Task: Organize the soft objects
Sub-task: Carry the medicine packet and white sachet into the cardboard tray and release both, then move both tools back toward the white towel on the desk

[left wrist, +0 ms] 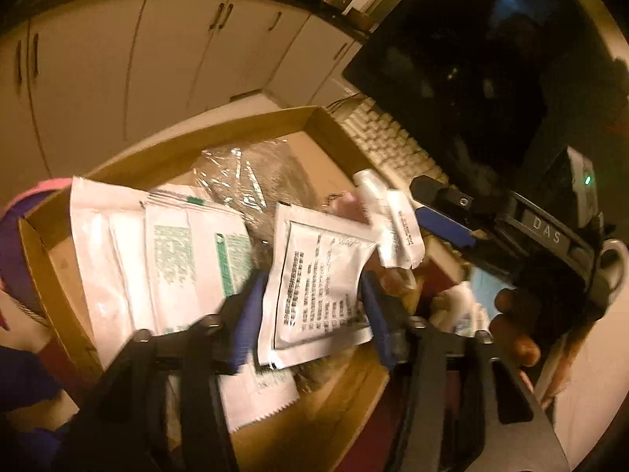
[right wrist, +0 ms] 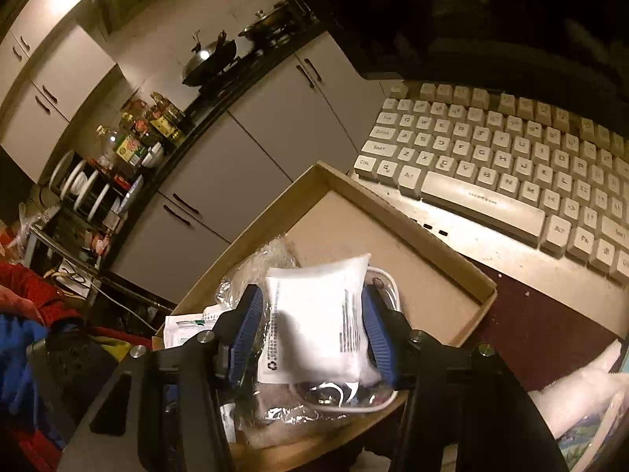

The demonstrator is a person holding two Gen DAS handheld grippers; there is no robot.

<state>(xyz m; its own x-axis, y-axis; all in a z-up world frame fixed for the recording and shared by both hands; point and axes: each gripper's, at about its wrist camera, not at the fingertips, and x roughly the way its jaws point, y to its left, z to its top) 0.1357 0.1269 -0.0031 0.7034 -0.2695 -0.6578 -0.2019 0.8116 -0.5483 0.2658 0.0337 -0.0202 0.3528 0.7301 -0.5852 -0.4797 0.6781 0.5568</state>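
Observation:
An open cardboard box (left wrist: 236,133) holds several soft packets. In the left wrist view my left gripper (left wrist: 310,279) hangs over it, open, with a white packet printed in black (left wrist: 322,275) between its blue pads; a gap shows at the left pad. White packets with green print (left wrist: 196,251) and a clear plastic bag (left wrist: 240,173) lie beside it. In the right wrist view my right gripper (right wrist: 312,293) stands open over the box (right wrist: 412,216), a small white pouch (right wrist: 314,322) between its pads. That pouch lies on a clear bag with a white cable (right wrist: 334,401).
A cream keyboard (right wrist: 491,165) lies just beyond the box, under a dark monitor (left wrist: 471,59). A mug (left wrist: 613,263) stands at the right, near a person's hand (left wrist: 511,322). White kitchen cabinets (right wrist: 243,149) fill the background. Red and blue cloth (right wrist: 23,334) lies at the left.

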